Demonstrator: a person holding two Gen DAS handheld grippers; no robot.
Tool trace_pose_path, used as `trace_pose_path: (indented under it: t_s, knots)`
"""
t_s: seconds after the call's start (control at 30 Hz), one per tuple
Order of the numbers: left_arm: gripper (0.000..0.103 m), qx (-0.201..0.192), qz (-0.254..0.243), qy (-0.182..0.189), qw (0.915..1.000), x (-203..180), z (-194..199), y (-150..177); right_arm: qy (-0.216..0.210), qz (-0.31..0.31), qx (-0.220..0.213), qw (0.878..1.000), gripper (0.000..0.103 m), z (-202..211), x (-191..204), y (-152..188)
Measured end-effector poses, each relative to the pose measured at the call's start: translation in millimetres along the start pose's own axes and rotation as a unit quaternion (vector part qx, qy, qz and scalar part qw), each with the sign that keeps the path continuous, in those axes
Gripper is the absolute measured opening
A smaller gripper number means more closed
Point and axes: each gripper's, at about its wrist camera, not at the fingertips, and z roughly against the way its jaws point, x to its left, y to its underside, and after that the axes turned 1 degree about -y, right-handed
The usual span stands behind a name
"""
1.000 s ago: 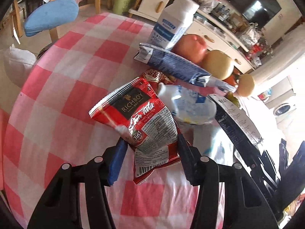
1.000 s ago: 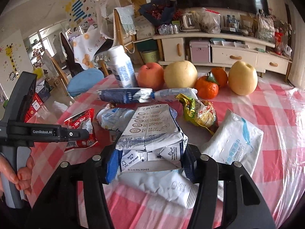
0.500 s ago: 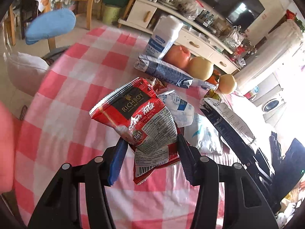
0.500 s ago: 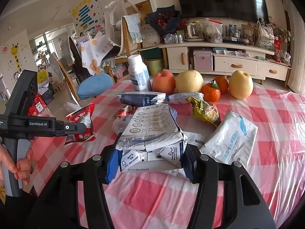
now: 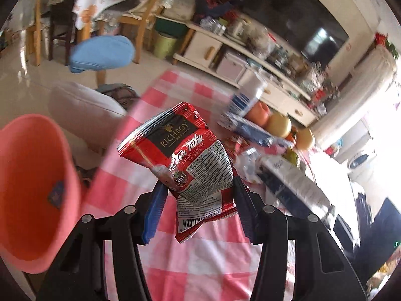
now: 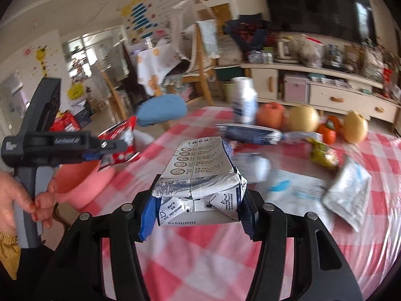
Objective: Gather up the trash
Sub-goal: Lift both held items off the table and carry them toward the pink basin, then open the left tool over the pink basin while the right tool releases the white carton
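The left tool [image 5: 198, 195] is clenched on a red milk-tea sachet [image 5: 185, 155], held above the edge of the checked counter [image 5: 200, 263], just beside a pink bin [image 5: 32, 188]. The right tool [image 6: 195, 208] is clenched on a flattened milk carton [image 6: 200, 175], held above the counter. Other wrappers [image 6: 250, 134] and fruit [image 6: 303, 119] lie farther back on the counter.
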Motion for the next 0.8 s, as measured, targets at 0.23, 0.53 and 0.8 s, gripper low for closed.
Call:
trace_pose_path:
  t_s: [0.23, 0.53, 0.8]
  knots:
    - [0.054, -0.045, 0.08, -0.029, 0.9954, 82, 37, -10, -0.057, 0.041, 0.007, 0.997, 0.056, -27, 82, -18]
    - [0.054, -0.075, 0.207, -0.08, 0.9722, 190, 65, -7, -0.114, 0.115, 0.035, 0.986, 0.056, -79, 190, -35]
    - [0.073, -0.093, 0.251, -0.113, 0.9569, 226, 78, 1, -0.132, 0.123, 0.086, 0.98, 0.064, -133, 232, -26]
